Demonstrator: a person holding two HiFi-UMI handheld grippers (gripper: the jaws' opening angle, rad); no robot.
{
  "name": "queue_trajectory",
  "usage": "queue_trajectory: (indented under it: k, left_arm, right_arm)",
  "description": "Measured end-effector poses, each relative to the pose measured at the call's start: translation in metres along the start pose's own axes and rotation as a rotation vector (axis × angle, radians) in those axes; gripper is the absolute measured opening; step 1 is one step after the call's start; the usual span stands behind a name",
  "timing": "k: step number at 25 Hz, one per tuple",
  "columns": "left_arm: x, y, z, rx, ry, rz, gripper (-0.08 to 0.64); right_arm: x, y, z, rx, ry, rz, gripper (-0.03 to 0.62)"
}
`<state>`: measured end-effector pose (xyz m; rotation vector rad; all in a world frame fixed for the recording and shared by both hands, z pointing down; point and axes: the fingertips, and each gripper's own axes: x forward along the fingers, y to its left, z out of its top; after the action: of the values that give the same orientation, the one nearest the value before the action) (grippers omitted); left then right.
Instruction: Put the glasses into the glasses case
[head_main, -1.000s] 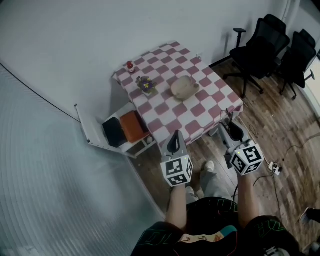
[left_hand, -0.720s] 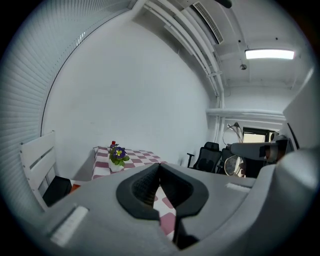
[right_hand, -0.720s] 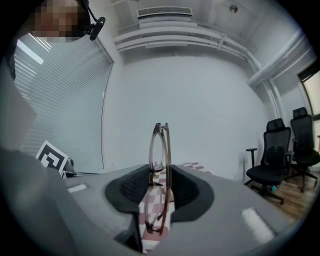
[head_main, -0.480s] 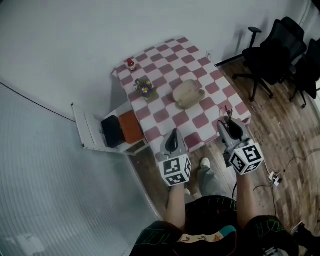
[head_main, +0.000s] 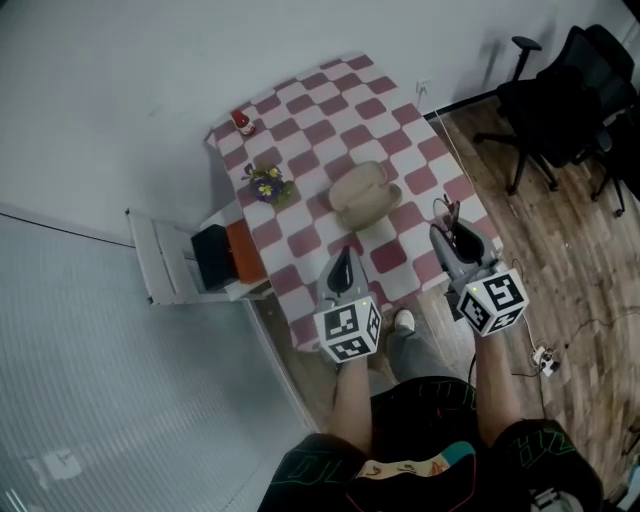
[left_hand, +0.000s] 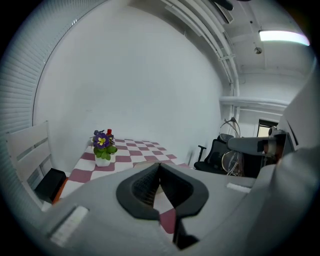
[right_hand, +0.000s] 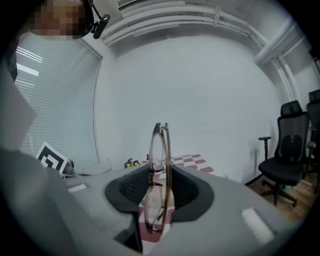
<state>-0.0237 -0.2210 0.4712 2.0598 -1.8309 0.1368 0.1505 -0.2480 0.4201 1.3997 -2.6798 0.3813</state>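
In the head view a table (head_main: 300, 160) with a red-and-white checked cloth stands against the wall; a beige glasses case (head_main: 362, 195) lies near the middle of the cloth, apparently open; a small flower pot (head_main: 266, 185) stands to the case's left and a little red object (head_main: 241, 122) sits at the far corner; the left gripper (head_main: 342, 262) hangs over the table's near edge, apart from the case; the right gripper (head_main: 451, 225) is over the near right edge, with the thin frame of the glasses (head_main: 446, 210) sticking up from its tip; black office chairs (head_main: 560, 105) stand on the wooden floor at the right; in the left gripper view the jaws meet with nothing between them, so this claw is closed and empty; the flower pot (left_hand: 102, 148) shows beyond on the checked cloth, and off to the right the glasses (left_hand: 230, 150) stand in the other claw; in the right gripper view the glasses (right_hand: 161, 145) stand folded and upright, edge-on, pinched between the two dark pads, so this claw grips them; the far end of the cloth shows behind them, and an office chair (right_hand: 282, 150) stands at the right.
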Motion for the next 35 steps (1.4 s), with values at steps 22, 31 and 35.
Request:
queue_trajectory:
  k: [22, 31, 35]
  left_arm:
    - [0.047, 0.024, 0.018, -0.008, -0.002, 0.136, 0.003]
    - [0.069, 0.048, 0.010, -0.032, 0.027, 0.155, 0.003]
    - [0.072, 0.059, 0.001, -0.046, 0.047, 0.170, 0.003]
  right_arm:
    - [0.096, -0.019, 0.015, -0.071, 0.038, 0.172, 0.123]
    - [0.133, -0.020, -0.001, -0.148, 0.115, 0.208, 0.123]
    - [0.150, -0.014, -0.011, -0.184, 0.148, 0.250, 0.121]
